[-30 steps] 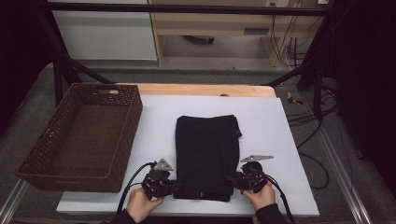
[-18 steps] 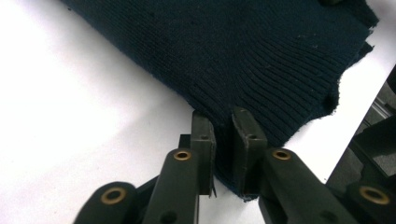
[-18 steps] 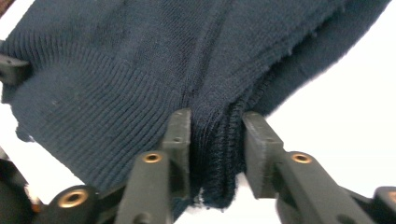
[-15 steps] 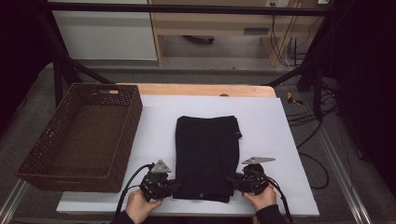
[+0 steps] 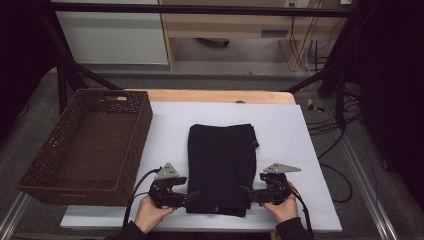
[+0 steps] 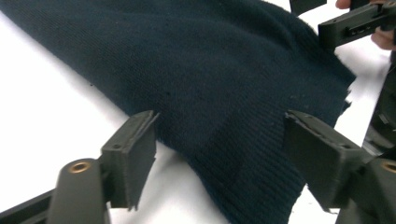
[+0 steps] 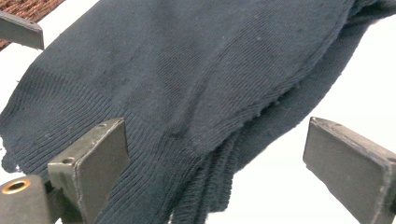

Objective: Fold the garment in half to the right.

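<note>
Item: folded dark knit garment (image 5: 220, 167), flat on the white desk (image 5: 310, 150), near the middle and toward the person's edge. Long axis runs 12 to 6 o'clock in the high view; the ribbed hem is the near, 6 o'clock end.

Left hand-held gripper (image 5: 189, 196): at the garment's near-left corner, roughly 7 o'clock from its centre, aimed toward 3 o'clock. Jaws spread wide; in the left gripper view the knit edge (image 6: 219, 93) lies between them, on the desk, not pinched.

Right hand-held gripper (image 5: 248, 192): at the near-right corner, roughly 5 o'clock from the centre, aimed toward 9 o'clock. Jaws likewise released; in the right gripper view the stacked layers of the hem (image 7: 196, 116) sit in the gap, nothing clamped.

Governing relation: the 2 tools face each other across the short axis, each level with the hem and about equally close to its own corner. Neither hand is clearly nearer. Judgement: a paired pinch on the 2 near corners looks ready, followed by a lift or a fold away toward 12 o'clock.

Adjacent: brown wicker basket (image 5: 142, 135), at 9 o'clock from the garment, just beside the left hand.
</note>
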